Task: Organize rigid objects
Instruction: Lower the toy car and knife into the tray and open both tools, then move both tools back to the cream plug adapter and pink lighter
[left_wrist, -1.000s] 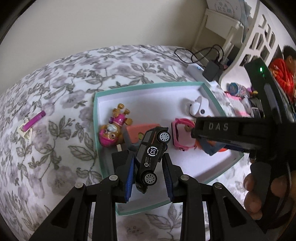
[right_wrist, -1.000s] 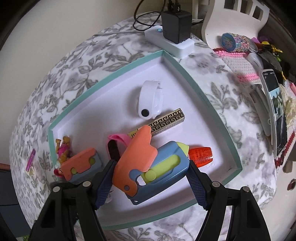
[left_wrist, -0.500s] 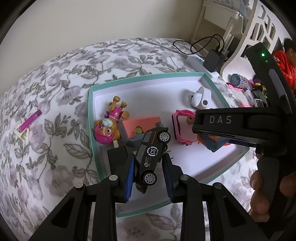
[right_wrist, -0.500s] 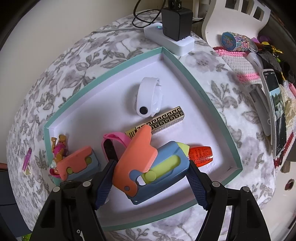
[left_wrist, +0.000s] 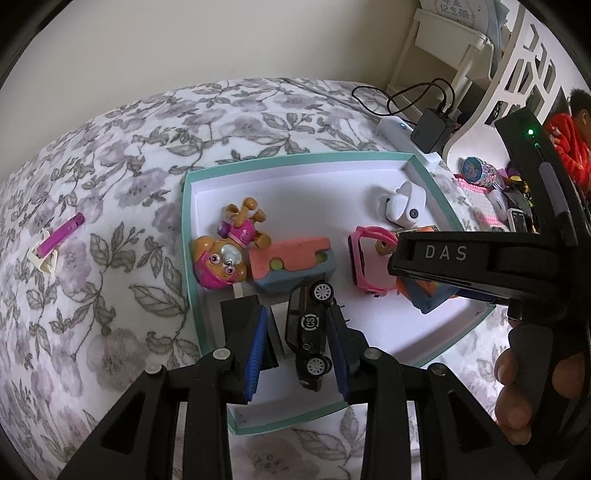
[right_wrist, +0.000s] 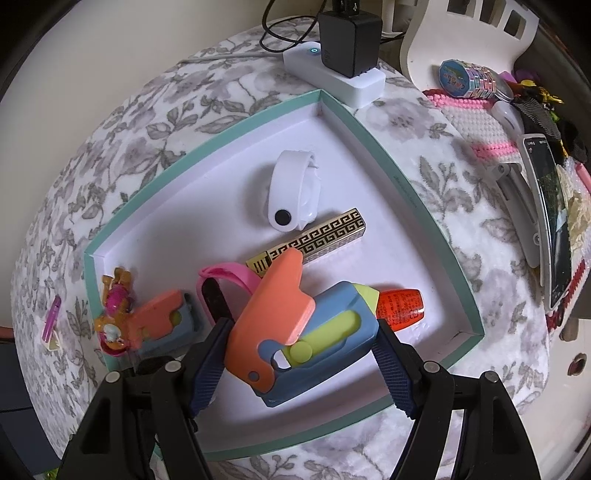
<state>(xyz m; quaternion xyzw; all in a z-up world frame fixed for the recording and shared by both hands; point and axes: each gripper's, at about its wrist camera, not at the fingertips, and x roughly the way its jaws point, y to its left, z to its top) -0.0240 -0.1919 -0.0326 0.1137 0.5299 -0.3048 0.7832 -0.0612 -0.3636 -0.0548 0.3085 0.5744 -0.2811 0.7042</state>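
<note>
toy clutter sits in a shallow white tray with a teal rim (left_wrist: 186, 236), which lies on a surface covered in grey floral cloth (left_wrist: 122, 184).

left gripper (left_wrist: 297, 354): its jaws have just been opening a little. in the left wrist view the black toy car (left_wrist: 308, 332) stands between the blue pads over the tray floor; the right pad lies against the car's side, and a gap shows between the left pad and the car. the grip looks let go.

right gripper (right_wrist: 301, 360): its jaws stand wide and are clamped on a blue and orange toy (right_wrist: 295, 332) with a yellow-green slider, both pads pressing its sides above the tray's near part. a hand (left_wrist: 517, 391) shows on this gripper's handle at the right edge of the left wrist view.

inside the tray:
- a pup figure in pink (left_wrist: 229, 254) lies against the left wall
- a second orange and blue toy (left_wrist: 291, 262) lies just beside it, touching the car's front wheel
- a pink band (left_wrist: 364, 258) lies near the middle
- a white band (right_wrist: 295, 192) lies toward the far corner, touching a gold patterned box (right_wrist: 317, 240)
- a red-orange bottle (right_wrist: 400, 306) lies beside the held toy's tip

outside the tray, a purple stick (left_wrist: 61, 236) lies on the cloth well to the left. a white power strip (right_wrist: 332, 77) with a black charger sits just past the far corner.
</note>
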